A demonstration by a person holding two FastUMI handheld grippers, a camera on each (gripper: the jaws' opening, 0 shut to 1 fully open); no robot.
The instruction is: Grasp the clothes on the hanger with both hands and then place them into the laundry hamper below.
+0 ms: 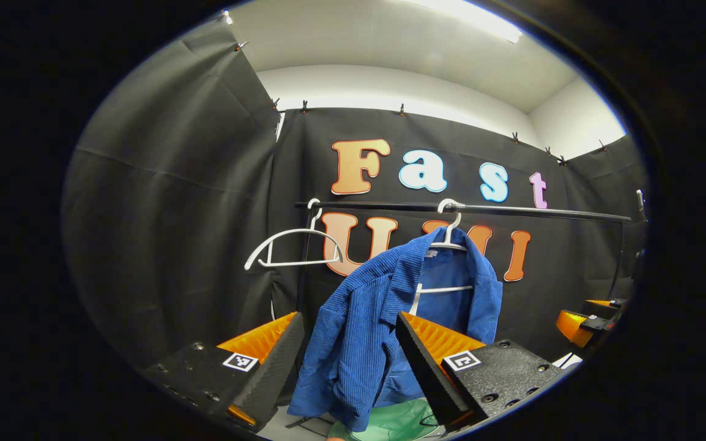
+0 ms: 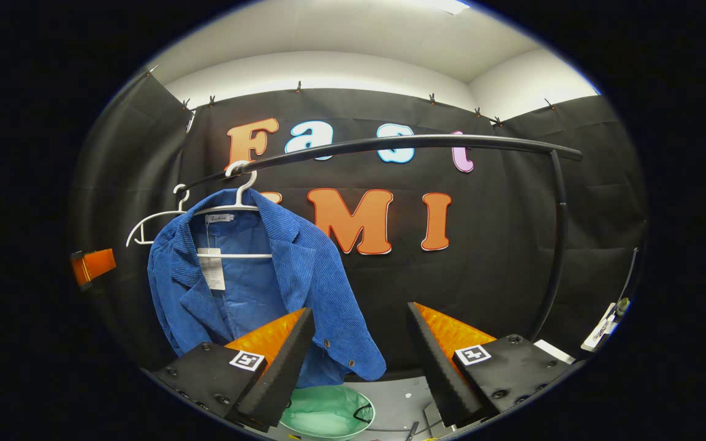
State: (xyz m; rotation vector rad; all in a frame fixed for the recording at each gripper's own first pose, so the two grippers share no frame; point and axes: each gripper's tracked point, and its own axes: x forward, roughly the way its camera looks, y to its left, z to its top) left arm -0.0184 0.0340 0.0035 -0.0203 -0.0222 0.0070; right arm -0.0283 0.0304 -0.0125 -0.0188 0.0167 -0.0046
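While both my jaws gape wide, holding nothing, a blue jacket [image 1: 383,318] hangs on a white hanger [image 2: 239,205] above a green hamper [image 2: 328,413].

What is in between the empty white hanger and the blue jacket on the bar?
Nothing hangs there. In the left gripper view, only a bare stretch of the bar runs between the empty hanger and the blue jacket.
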